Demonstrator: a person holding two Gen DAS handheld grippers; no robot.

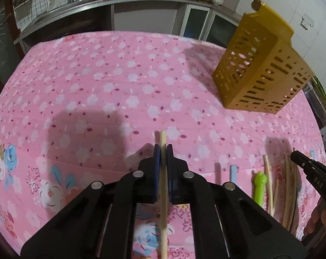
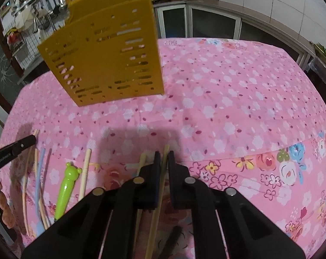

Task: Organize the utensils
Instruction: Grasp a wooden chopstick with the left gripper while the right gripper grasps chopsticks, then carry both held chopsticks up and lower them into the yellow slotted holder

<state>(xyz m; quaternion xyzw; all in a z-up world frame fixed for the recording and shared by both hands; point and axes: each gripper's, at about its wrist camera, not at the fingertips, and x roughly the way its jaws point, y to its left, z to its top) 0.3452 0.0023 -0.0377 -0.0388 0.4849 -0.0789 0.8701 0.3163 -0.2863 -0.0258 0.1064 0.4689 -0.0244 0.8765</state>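
My left gripper [image 1: 163, 149] is shut on a pale wooden chopstick [image 1: 163, 205] that runs straight between its blue pads, its tip poking out just ahead. My right gripper [image 2: 164, 154] is shut on another wooden chopstick [image 2: 156, 215], held slightly slanted. Both hover low over the pink floral tablecloth [image 1: 119, 86]. A yellow slotted utensil holder [image 1: 260, 69] [image 2: 104, 51] stands upright further back, between the two grippers. Loose on the cloth between them lie a green bear-topped handle [image 2: 67, 187] [image 1: 259, 185], a light blue stick [image 2: 38, 172] and several more chopsticks [image 1: 289, 185].
One more chopstick [image 2: 141, 164] lies just left of my right gripper, and a dark utensil [image 2: 176, 235] lies under it. Behind the table's far edge run kitchen counters and cabinets [image 1: 141, 15]. A hand [image 2: 5, 207] shows at the lower left.
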